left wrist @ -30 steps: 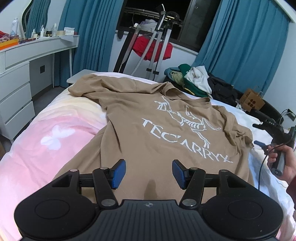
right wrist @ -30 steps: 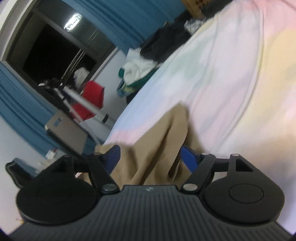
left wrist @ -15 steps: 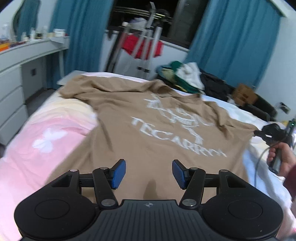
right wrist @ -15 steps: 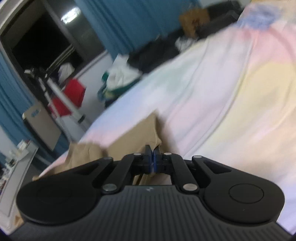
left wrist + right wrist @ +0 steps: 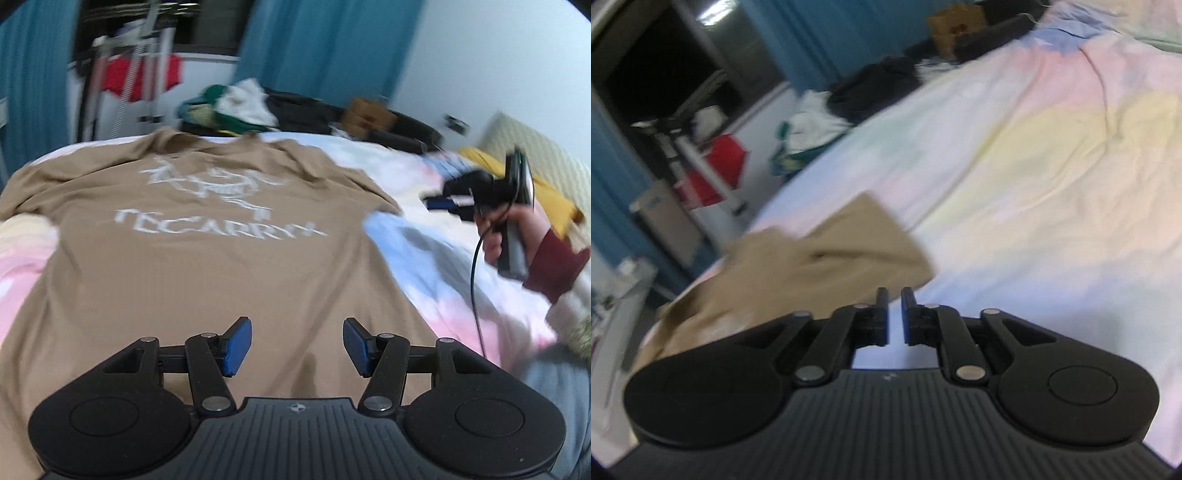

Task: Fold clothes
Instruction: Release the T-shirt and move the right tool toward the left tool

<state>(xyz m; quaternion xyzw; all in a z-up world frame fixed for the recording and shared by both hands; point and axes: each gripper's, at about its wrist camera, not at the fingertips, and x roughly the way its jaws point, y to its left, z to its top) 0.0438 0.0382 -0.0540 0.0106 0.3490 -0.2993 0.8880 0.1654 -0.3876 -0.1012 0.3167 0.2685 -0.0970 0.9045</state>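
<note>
Lying flat on the bed (image 5: pixel 436 258), printed side up: the shirt (image 5: pixel 207 266). Spread wide over its hem, the left gripper (image 5: pixel 297 345); nearly closed and empty beside the sleeve (image 5: pixel 849 243), the right gripper (image 5: pixel 894 314). Risked, by guess: bunching from a lopsided one-corner pinch.

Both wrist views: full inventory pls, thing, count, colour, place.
tan printed T-shirt: 1, tan, white print, spread flat on bed
pastel bedsheet: 1, pink, yellow, blue, under shirt
heap of loose clothes: 1, green, white, black, beyond bed's far edge
red garment on metal rack: 1, red, by window
blue curtains: 2, blue, flanking window
cardboard box: 1, brown, far side of bed
left gripper: 1, black, blue pads, open over shirt hem
right gripper: 1, black, narrow gap, empty, beside shirt sleeve
</note>
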